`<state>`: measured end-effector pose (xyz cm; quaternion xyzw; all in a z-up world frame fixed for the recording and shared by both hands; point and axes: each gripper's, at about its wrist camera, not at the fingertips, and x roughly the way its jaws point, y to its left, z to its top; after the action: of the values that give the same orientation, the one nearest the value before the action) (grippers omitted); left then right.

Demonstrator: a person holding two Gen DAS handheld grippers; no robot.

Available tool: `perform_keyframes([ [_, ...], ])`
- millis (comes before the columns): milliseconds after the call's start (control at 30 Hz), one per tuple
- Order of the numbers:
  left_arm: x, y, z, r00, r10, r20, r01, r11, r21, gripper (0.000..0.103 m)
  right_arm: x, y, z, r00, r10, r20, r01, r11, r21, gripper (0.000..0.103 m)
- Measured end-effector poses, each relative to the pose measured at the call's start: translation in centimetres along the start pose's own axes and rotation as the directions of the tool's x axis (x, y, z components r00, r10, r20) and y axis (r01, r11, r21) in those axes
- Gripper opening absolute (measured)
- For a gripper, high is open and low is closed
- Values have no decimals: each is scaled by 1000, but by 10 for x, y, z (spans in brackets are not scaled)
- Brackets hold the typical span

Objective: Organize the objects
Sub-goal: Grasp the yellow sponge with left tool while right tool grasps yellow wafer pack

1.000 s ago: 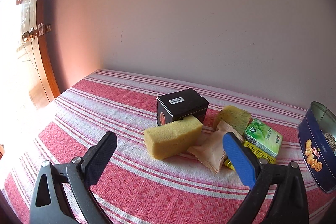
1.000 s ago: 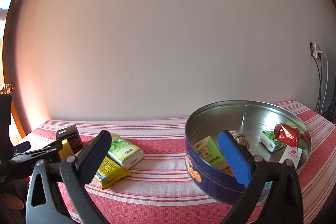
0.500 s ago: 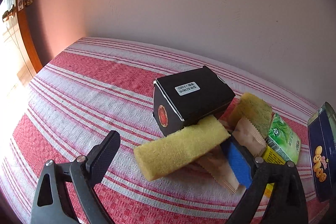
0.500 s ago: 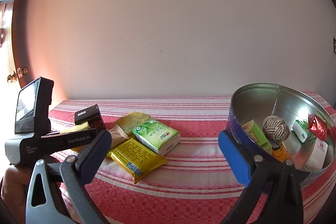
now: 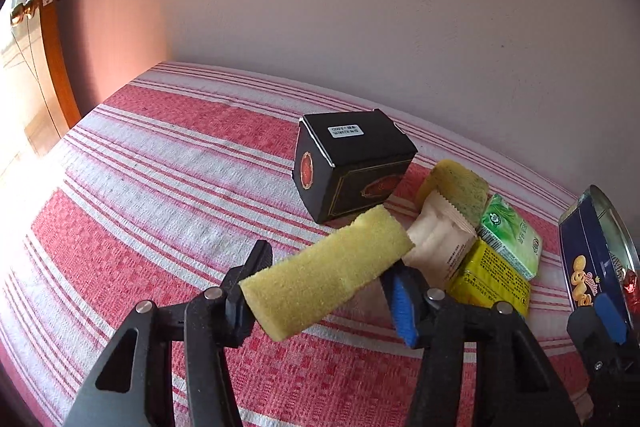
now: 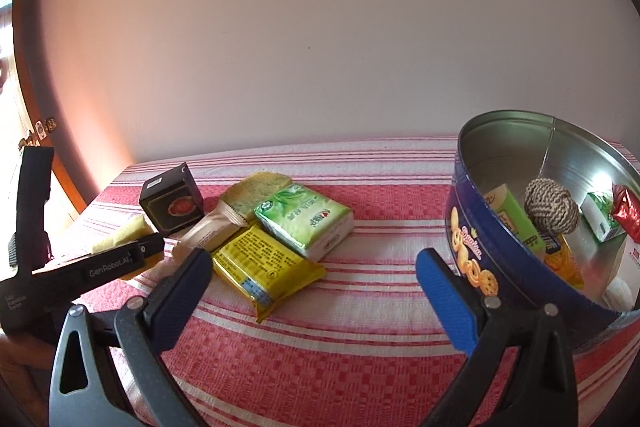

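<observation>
Right wrist alone shows slack right tongs (image 6: 312, 291); left tongs (image 5: 328, 291) pinch yellow sponge (image 5: 326, 277)

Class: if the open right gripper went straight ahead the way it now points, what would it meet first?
Probably the striped tablecloth: the right gripper aims into the gap between the yellow packet and the blue tin. Depth is unclear; beyond the table's edge stands the wall.

Yellow sponge (image 5: 326, 273); black box (image 5: 352, 167); red-white striped cloth (image 5: 160, 187); blue tin (image 6: 500, 259).

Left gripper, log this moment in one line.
left gripper: shut on yellow sponge | right gripper: open, empty | cookie tin: untouched
</observation>
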<state>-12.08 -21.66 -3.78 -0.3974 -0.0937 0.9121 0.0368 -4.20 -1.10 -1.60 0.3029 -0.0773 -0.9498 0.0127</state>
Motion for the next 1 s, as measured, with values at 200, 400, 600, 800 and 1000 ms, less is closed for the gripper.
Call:
perform_keyframes([
  [200, -9, -3, -4, 999, 28, 31, -28, 1000, 0, 56, 20, 6, -2, 994, 34, -104, -38, 999, -31, 103],
  [400, -14, 1, -1, 995, 84, 50, -83, 996, -14, 56, 61, 19, 1, 963, 75, -259, -90, 995, -46, 100],
  [600, -16, 14, 2, 994, 102, 32, -99, 993, -66, 57, 85, 34, 8, 946, 100, -310, -134, 987, -91, 103],
  [800, -15, 22, 4, 995, 96, 13, -94, 991, -94, 57, 80, 51, 2, 950, 19, -312, -97, 967, -234, 81],
  [1000, -9, 25, 4, 996, 91, -3, -91, 991, -100, 57, 72, 45, -2, 945, 70, -319, -150, 961, -233, 56],
])
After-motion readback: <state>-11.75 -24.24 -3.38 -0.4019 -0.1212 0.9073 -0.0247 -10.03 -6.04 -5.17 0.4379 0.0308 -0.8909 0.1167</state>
